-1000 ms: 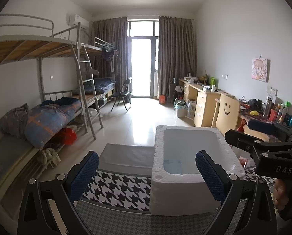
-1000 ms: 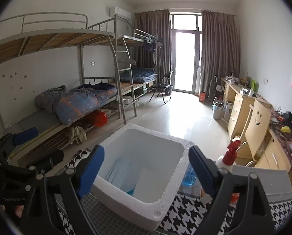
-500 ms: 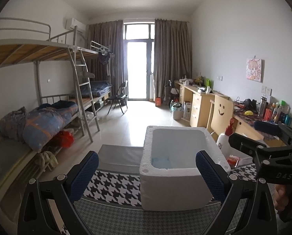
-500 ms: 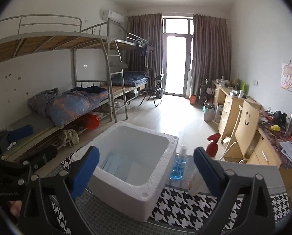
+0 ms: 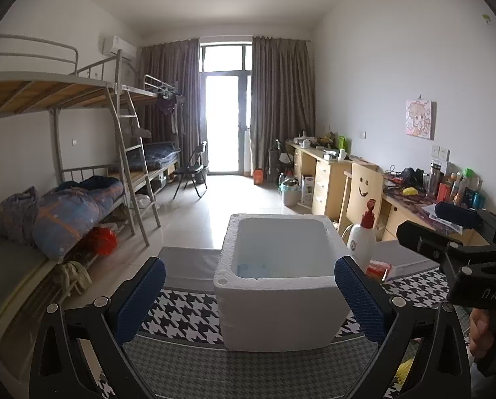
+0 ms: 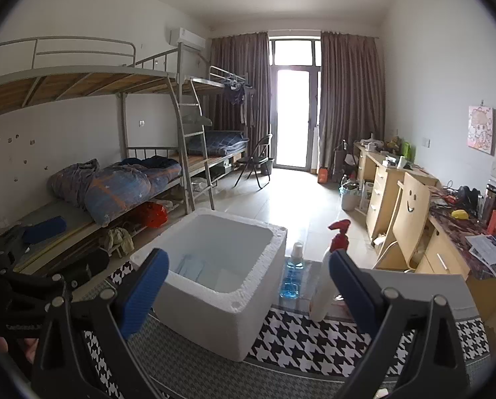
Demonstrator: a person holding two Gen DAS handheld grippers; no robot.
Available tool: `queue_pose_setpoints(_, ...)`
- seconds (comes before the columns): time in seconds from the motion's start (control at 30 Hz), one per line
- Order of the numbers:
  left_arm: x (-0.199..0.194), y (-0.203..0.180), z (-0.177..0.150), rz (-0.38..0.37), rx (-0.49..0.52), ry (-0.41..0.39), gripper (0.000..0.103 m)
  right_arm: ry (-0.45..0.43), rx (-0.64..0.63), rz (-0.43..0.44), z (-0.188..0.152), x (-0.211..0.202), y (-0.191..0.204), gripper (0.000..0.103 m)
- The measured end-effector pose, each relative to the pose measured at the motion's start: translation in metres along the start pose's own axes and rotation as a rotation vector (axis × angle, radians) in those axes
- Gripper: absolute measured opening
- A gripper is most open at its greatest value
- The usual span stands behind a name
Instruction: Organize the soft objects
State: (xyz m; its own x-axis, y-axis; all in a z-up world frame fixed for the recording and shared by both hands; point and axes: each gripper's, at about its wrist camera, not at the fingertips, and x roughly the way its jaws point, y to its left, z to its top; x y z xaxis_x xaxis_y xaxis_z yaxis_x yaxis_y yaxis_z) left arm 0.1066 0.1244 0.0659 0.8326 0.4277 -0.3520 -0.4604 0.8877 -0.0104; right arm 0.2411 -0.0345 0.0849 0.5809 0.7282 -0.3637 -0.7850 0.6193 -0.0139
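Tools spread before foam box

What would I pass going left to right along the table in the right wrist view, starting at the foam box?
White foam box → blue-liquid bottle → white spray bottle with the red trigger → grey panel at the table's far right edge.

White foam box blocks ahead; spray bottle crowds its right.
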Motion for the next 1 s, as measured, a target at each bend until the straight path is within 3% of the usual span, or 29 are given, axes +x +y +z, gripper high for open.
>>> queue_pose_setpoints(1.0, -0.026, -0.034, -0.01, -0.127, 0.039, -0.016, 0.102, -0.037, 0.057, -0.123, -0.025, -0.054, -0.034, 0.099)
